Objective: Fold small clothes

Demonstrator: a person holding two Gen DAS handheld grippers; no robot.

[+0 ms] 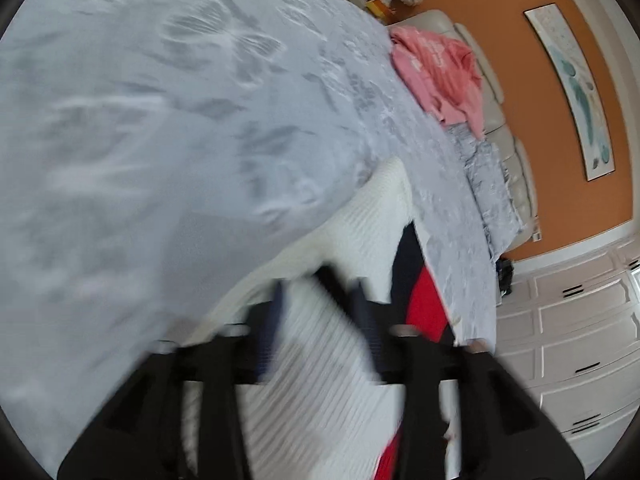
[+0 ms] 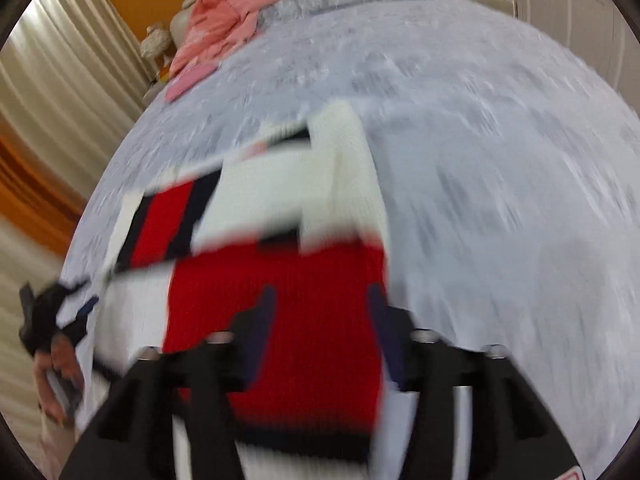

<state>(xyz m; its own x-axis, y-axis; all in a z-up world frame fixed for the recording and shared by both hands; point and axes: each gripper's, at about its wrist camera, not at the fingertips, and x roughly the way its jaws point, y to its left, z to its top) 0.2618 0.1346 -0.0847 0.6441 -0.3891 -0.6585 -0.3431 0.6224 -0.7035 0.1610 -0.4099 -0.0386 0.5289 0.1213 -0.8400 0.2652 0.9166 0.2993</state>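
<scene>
Both grippers stand with their fingers spread and nothing clamped between them: the right gripper hovers over the red panel of a knitted sweater, and the left gripper is spread over a white ribbed part of the same garment, though blur makes it hard to say whether either set of fingertips touches the knit. The sweater, blocked in red, white and dark navy, lies on the pale grey patterned bedspread; in the right wrist view it runs from about 6 o'clock up toward 11 o'clock, with one white sleeve reaching to 12 o'clock. My judgement is that the step in hand is taking hold of an edge for a fold. To do it well, each gripper should bite a hem or side seam rather than the middle of a panel, pinching the full thickness of the knit without catching the bedspread beneath. Both should then lift together so the fold line stays straight, since thick knit tends to sag and bunch. A pink garment lies crumpled at about 11 o'clock near the headboard, well apart from the sweater. White marks on that pink cloth in the left wrist view may be print, but they are too blurred to read; no brand or label is legible anywhere.
</scene>
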